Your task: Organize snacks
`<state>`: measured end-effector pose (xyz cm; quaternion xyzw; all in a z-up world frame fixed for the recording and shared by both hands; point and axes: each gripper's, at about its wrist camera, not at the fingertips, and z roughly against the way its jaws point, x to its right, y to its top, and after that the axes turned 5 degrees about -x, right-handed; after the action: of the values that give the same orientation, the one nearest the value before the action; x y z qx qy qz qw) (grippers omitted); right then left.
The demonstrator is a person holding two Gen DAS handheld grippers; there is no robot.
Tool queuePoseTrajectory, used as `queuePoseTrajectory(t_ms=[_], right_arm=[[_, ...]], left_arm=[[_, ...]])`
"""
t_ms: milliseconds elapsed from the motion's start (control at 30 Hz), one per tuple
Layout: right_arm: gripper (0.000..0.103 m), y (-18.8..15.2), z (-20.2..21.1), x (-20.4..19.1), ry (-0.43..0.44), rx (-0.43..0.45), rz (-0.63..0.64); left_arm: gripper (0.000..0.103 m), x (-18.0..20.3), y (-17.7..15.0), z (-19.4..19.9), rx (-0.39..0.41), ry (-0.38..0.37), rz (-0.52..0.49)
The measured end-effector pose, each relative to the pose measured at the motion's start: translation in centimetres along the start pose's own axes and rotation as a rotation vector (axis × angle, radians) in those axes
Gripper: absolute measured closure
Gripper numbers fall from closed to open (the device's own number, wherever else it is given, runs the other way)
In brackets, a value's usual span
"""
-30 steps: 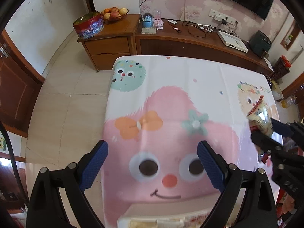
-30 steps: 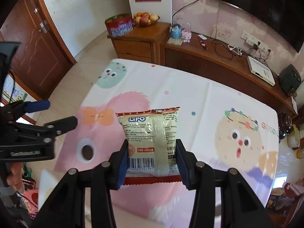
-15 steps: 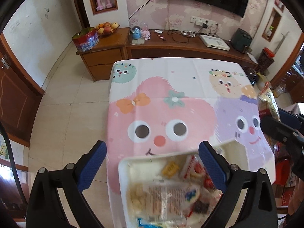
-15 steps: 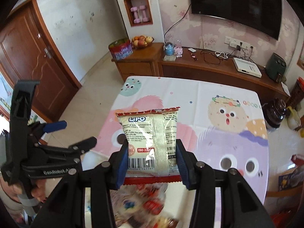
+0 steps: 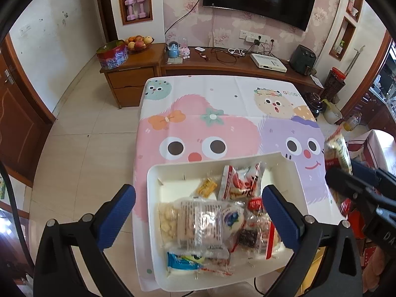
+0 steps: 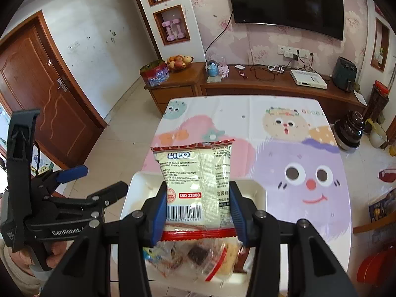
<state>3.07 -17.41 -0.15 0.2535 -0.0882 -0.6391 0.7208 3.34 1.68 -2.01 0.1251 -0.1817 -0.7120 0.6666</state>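
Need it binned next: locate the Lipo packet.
The Lipo packet is clamped upright in the right gripper, held above the white snack tray; the left wrist view shows it right of the tray.

My blue-padded black right gripper (image 6: 196, 206) held a cream plastic snack packet (image 6: 195, 180) with red zigzag edges, blue lettering and a black barcode. The white rectangular plastic tray (image 5: 153, 185) sat on a white tablecloth (image 5: 222, 94) printed with pink, purple and teal cartoon monsters.
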Motion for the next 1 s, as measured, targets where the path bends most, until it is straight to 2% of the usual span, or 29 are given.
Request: queuePoseTrajectory(t_ms=[200,367,500,600,1000], right_arm=[[0.056,-2.8,-0.7,0.1,-0.021,-0.036,-0.026],[0.056,-3.9,-1.5,0.0,-0.05,-0.063,-0.021],[0.049,-4.4,-1.8,-0.3,-0.056,-0.076,0.0],[0.046,-4.5,-1.6,-0.4,-0.045,-0.071,0.014],[0.046,-4.7,1.9,0.3,-0.076,-0.008,-0.021]], left_arm=[[0.001,0.7,-2.2,-0.3,-0.01,0.033,-0.001],[0.001,1.2,-3.6,-0.6,-0.029,0.05,-0.004],[0.001,1.3,-4.3,-0.7,-0.043,0.049,0.014],[0.001,1.3,-4.5,-0.5,-0.045,0.055,0.028],[0.001,2.8,-4.5,1.7,-0.037,0.045,0.046]])
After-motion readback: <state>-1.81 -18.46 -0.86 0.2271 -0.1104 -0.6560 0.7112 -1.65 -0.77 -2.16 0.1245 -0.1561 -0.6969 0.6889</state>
